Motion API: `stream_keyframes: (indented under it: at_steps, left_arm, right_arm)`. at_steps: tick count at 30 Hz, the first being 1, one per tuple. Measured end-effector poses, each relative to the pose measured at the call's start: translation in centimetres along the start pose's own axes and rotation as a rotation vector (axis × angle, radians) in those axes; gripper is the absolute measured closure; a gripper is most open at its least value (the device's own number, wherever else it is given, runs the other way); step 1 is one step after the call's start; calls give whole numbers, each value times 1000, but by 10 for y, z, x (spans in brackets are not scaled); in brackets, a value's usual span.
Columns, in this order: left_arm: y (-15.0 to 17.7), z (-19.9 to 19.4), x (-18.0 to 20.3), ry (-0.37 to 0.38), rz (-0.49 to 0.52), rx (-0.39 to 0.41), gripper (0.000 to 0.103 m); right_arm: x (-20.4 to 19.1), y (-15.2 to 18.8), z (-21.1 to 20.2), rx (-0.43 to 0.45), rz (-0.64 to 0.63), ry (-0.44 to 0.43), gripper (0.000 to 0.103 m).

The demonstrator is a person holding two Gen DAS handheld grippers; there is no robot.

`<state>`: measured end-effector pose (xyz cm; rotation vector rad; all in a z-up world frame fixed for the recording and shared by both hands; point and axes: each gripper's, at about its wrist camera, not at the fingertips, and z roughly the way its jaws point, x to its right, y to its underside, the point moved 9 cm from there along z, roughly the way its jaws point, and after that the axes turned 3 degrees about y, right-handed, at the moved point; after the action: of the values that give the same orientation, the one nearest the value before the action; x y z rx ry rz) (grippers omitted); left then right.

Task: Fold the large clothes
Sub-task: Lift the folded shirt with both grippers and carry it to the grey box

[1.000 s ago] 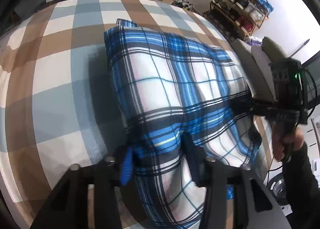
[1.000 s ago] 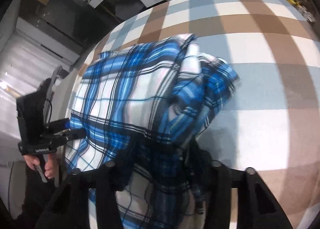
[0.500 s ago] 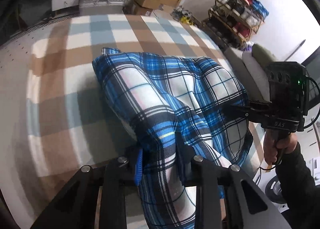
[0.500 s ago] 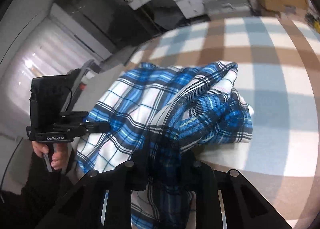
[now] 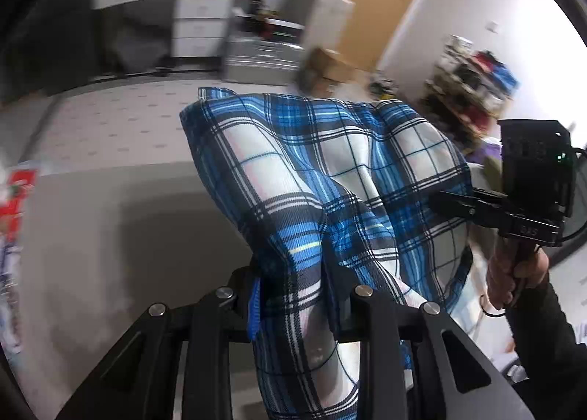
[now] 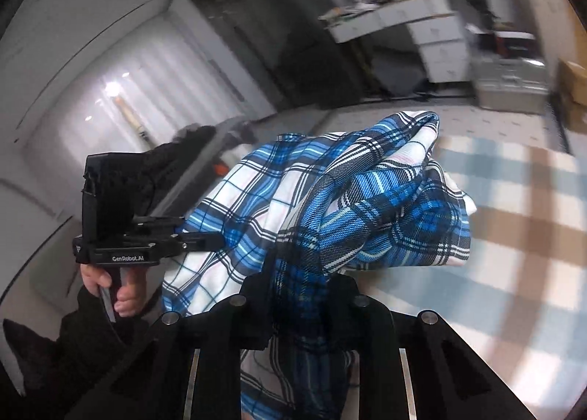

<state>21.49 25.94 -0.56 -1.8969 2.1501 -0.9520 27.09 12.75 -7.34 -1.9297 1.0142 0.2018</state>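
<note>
The plaid garment (image 5: 323,199) bunches between the left gripper (image 5: 293,295) jaws and hides their pads; its lower part runs off the bottom edge below them. In the right wrist view the same cloth covers the right gripper (image 6: 299,295) pads. Beyond the jaws, the drawer cabinet (image 5: 198,27) and shoe rack (image 5: 473,89) are motion-blurred, their contents unreadable. The checked cover (image 6: 513,236) beside the right jaws is smeared too.

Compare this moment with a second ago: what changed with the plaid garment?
The plaid garment, then lying on the checked cover, has been lifted up, mostly clear of it. Both the left tool and right tool stay clamped on the cloth.
</note>
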Motion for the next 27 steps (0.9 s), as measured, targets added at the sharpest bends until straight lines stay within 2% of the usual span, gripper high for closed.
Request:
stream_keyframes:
  at_steps: [2,3,5,7,9,10,11,12,13,14,16,17,18,20,21,22,25,26,27]
  left_arm:
    - [3,-21,-47,-85,-59,5,81]
    - [5,-23,-60,-114,-80,0,80]
    - [21,-23,-115,-190,-161,-14,78]
    - [43,-5,-153,-247,-239,-53,75]
    - [84,29,-204,-345,-303,-146,74]
    - [98,39,-217,-368,-330,-176,69]
    - [111,47,-226,-315,-370,-173,65]
    - [113,43,-229,-243,-397,-116,65]
    - [113,34,-230,-221,-408,-83,65]
    - [113,23,-230,-230,-404,-62,65]
    - [104,-9,-228,-300,-357,4,65]
    - [99,-25,-220,-349,-320,44,65]
    - [92,-36,-206,-358,-283,82,65]
    - [83,-33,-180,-283,-219,106,64]
    - [82,-24,-160,-251,-182,104,64]
    - [86,-11,-142,-217,-149,94,63]
    - [121,52,-117,-142,-132,-24,63]
    - [136,75,-113,-128,-139,-68,63]
    - [148,87,-112,-130,-141,-91,63]
  right_arm:
    - [-31,-13,40,-20,-2,-63,81]
    - [-45,-17,63,-35,17,-102,81]
    - [-68,-13,102,-66,26,-138,81]
    - [-81,-1,149,-120,19,-136,80]
    - [-85,25,202,-237,36,-130,78]
    - [-85,37,218,-285,33,-114,77]
    - [-83,54,234,-350,11,-66,69]
    - [-82,65,239,-380,-37,-23,66]
    - [-82,68,235,-375,-79,-10,66]
    - [-83,70,228,-371,-121,-4,66]
    - [-83,69,206,-370,-215,25,66]
    - [-82,63,193,-346,-277,61,66]
    - [-80,56,185,-314,-314,84,66]
    - [-89,29,176,-220,-385,133,65]
    - [-97,13,178,-170,-404,142,62]
    - [-101,9,184,-163,-410,142,61]
    - [-109,0,226,-178,-458,178,62]
    - [-105,6,237,-200,-458,196,66]
    - [-89,18,261,-285,-463,253,74]
